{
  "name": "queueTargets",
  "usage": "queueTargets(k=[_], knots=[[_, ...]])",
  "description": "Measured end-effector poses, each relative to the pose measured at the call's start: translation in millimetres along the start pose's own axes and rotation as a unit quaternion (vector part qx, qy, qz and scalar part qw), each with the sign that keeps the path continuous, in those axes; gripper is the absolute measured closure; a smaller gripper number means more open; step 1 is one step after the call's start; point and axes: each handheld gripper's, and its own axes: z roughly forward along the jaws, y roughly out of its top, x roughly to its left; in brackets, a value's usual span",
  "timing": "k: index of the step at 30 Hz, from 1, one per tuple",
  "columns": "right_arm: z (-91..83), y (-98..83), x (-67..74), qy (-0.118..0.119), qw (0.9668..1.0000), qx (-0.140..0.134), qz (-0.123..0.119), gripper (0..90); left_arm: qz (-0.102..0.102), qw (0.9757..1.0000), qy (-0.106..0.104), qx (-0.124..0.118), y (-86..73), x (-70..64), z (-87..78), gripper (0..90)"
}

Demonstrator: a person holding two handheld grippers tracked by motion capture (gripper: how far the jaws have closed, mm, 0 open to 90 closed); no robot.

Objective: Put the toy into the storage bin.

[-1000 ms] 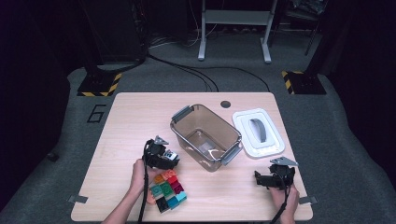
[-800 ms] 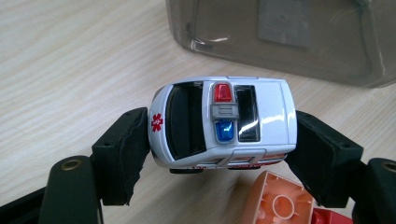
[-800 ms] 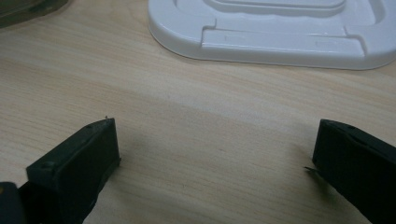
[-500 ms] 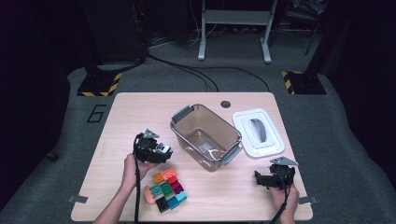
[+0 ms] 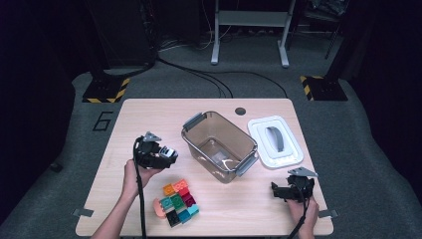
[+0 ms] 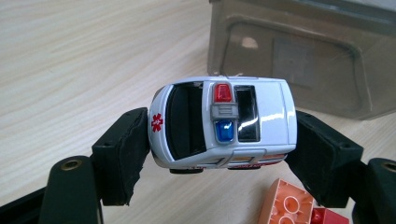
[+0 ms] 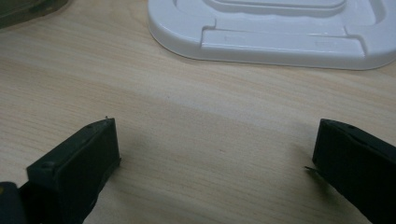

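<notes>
Nearest the person: lying at the table's front edge, a tight cluster of coloured plastic building bricks (image 5: 176, 202), orange, green, red, teal and black, untouched.

Just beyond, gripping a small white toy ambulance (image 6: 224, 122) with a red cross on the hood and a red-and-blue light bar on the roof: the left gripper (image 5: 171, 154), black pads pressing on the nose and tail ends, wheels hanging clear of the light wooden table (image 5: 149, 114). Hovering above the bare wood between the bricks and the container, jaws pointing toward it.

At the front right corner, resting low over the table with jaws standing wide and nothing between them: the right gripper (image 5: 274, 190).

Farther back, sitting mid-table with grey latch handles at both ends, empty as far as can be told: a smoky translucent plastic storage box (image 5: 219, 147). Beside it on the right, lying flat: its white lid with a grey handle (image 5: 275, 141).

Judging the risks: pinching a smooth, rounded shell end to end, so any tilt or jolt possibly letting the car pivot or squirt out onto the bricks. Carrying too low, possibly clipping the box's near rim or latch and shoving it. Releasing from too high, possibly bouncing the toy off the hard floor of the box.
</notes>
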Motion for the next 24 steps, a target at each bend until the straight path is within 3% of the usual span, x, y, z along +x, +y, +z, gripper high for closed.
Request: queueTargets(k=[15, 24], knots=[[0.1, 0.0, 0.6, -0.001, 1.0, -0.002, 0.003, 0.0, 0.0, 0.9996, 0.002, -0.029, 33.1, 8.0, -19.0, 25.1], [0.0, -0.1, 0.6, 0.0, 1.0, -0.001, 0.001, 0.0, 0.022, 0.9992, -0.003, -0.033, 58.5, 2.7, -20.2, 25.1]])
